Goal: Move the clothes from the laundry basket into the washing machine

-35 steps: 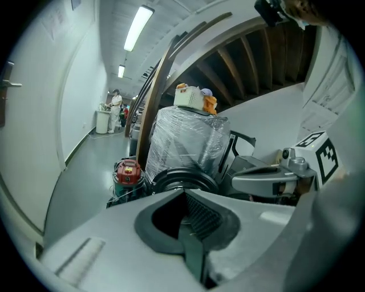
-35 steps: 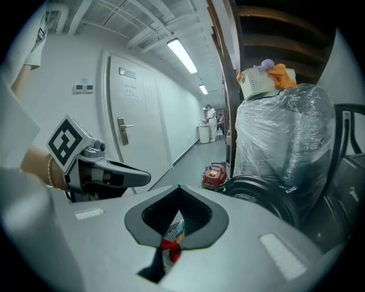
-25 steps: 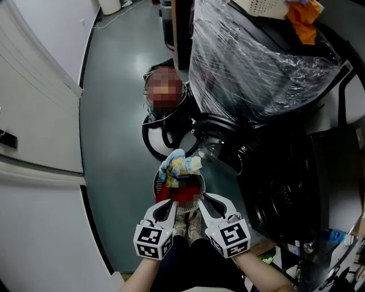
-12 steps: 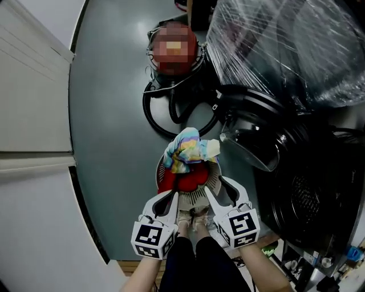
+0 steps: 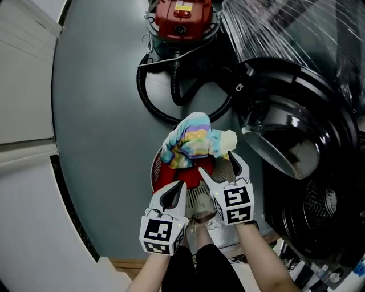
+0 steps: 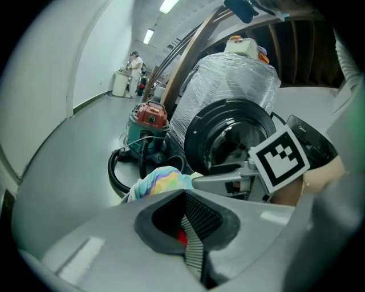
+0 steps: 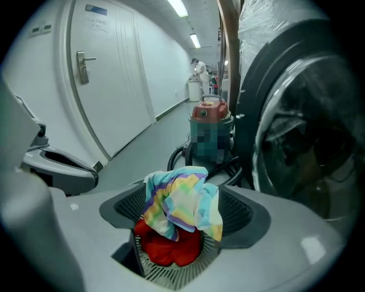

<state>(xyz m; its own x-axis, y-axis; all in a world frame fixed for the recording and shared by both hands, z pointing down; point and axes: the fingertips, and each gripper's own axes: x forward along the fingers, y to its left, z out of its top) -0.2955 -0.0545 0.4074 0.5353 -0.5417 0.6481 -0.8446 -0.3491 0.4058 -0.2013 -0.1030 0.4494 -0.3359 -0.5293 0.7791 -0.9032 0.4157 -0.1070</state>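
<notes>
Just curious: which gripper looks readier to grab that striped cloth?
Probably right: the right gripper has open jaws flanking the striped cloth; the left gripper sits behind, jaws together.

Left hand-held gripper (image 5: 181, 185) jaws pressed together; right hand-held gripper (image 5: 216, 162) jaws spread wide.

My right claw (image 5: 217, 162) hung over the laundry basket (image 5: 155, 171) with its jaws apart, tips either side of the near edge of a pastel-striped cloth (image 5: 191, 142) (whether they touched it I couldn't tell). Under that cloth lay a red garment (image 5: 181, 175). My left claw (image 5: 178, 191) sat just beside the right one, nearer me, jaws drawn together. Right of the right claw stood the washing machine (image 5: 328, 194), its round door (image 5: 279, 142) open. Well beyond the cloth sat a red vacuum cleaner (image 5: 182, 17), its black hose (image 5: 149, 102) looped on the grey floor (image 5: 97, 131).
</notes>
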